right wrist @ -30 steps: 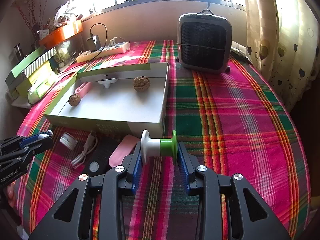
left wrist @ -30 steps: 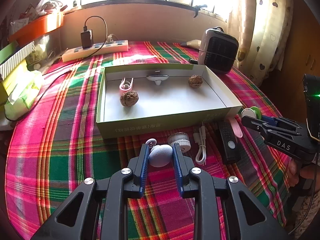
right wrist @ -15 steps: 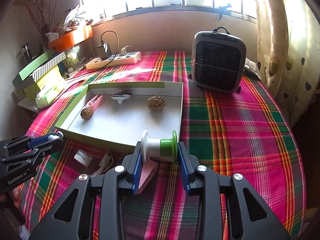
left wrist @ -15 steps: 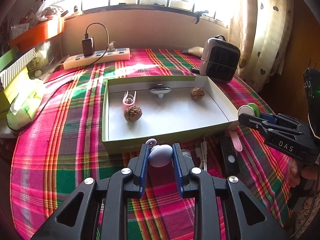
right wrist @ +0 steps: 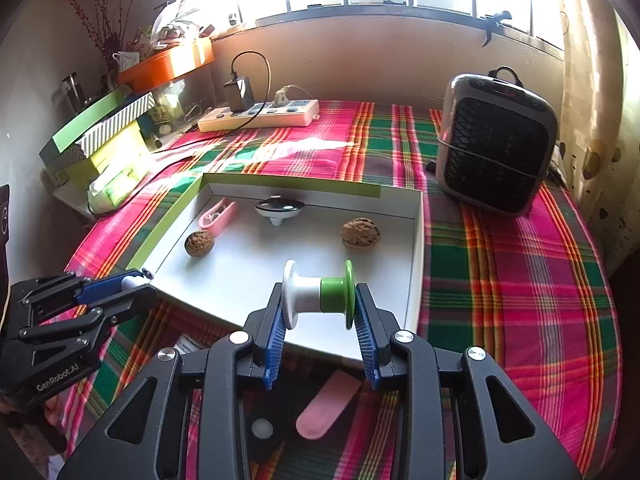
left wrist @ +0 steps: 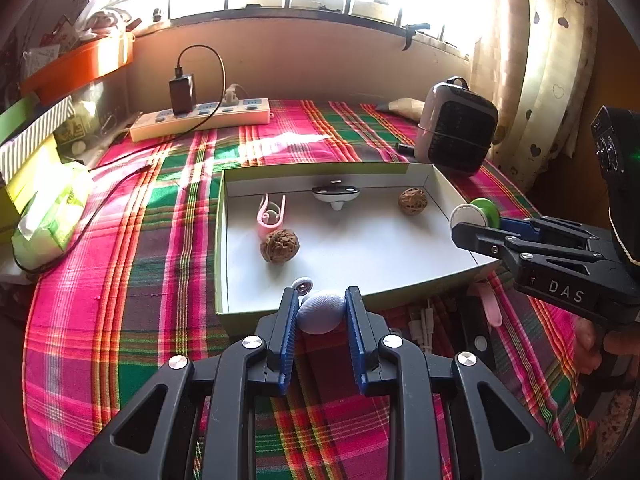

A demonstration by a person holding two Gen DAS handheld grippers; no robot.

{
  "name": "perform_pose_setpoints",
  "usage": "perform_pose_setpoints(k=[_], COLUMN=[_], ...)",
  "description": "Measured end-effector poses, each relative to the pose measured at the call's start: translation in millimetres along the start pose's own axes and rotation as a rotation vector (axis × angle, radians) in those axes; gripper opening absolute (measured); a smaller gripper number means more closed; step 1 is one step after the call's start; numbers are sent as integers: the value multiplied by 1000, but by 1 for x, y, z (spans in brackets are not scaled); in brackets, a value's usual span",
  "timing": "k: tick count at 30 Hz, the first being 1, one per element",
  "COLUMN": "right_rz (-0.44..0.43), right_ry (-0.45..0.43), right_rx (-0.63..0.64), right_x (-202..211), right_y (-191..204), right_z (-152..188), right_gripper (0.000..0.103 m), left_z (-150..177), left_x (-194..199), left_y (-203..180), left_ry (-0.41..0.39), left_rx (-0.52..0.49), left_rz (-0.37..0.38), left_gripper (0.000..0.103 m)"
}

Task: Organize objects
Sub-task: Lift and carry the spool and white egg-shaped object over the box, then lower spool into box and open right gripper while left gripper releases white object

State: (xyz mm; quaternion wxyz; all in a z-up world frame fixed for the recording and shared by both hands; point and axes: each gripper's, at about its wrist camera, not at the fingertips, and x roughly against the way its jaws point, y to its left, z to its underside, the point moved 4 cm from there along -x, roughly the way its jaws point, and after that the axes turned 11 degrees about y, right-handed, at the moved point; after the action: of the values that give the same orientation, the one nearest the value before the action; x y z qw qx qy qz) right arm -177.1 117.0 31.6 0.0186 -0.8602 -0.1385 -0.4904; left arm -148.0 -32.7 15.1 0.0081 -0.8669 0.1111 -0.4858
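Observation:
My left gripper [left wrist: 321, 308] is shut on a pale blue-grey ball-shaped object [left wrist: 321, 312] with a small ring, held above the near wall of a shallow green-edged box [left wrist: 224, 240]. My right gripper [right wrist: 319, 300] is shut on a white and green spool [right wrist: 319, 294], over the box's [right wrist: 416, 264] near right corner. The spool [left wrist: 476, 212] and right gripper [left wrist: 480, 228] also show at the right of the left wrist view. The left gripper [right wrist: 134, 280] shows at the left of the right wrist view. Inside the box lie two walnuts [left wrist: 279, 246] [left wrist: 412, 201], a pink clip [left wrist: 272, 214] and a white spinning top [left wrist: 335, 194].
On the plaid tablecloth in front of the box lie a pink flat piece [right wrist: 328, 408], a black remote [left wrist: 476, 336] and a white cable [left wrist: 420, 328]. A small heater [right wrist: 496, 140] stands at the back right, a power strip [right wrist: 260, 114] at the back, boxes and a tissue pack [left wrist: 52, 212] at the left.
Both grippers have moved forward and up toward the box, each still holding its object. The spool now hangs over the box's near corner instead of in front of it.

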Motion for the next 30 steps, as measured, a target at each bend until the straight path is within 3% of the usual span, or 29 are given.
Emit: perform_pose_setpoints(k=[15, 30], right_rz=[-47, -68], right_ry=[69, 130], right_rx=[102, 127], right_x=[-45, -77], right_y=[32, 43], right_z=[-44, -60], right_gripper=[34, 33], left_z=[-19, -24], left_x=[-22, -34], left_y=[10, 18], left_ry=[11, 21], left_rx=[18, 26], left_rz=[-13, -21], left_gripper=[21, 21])
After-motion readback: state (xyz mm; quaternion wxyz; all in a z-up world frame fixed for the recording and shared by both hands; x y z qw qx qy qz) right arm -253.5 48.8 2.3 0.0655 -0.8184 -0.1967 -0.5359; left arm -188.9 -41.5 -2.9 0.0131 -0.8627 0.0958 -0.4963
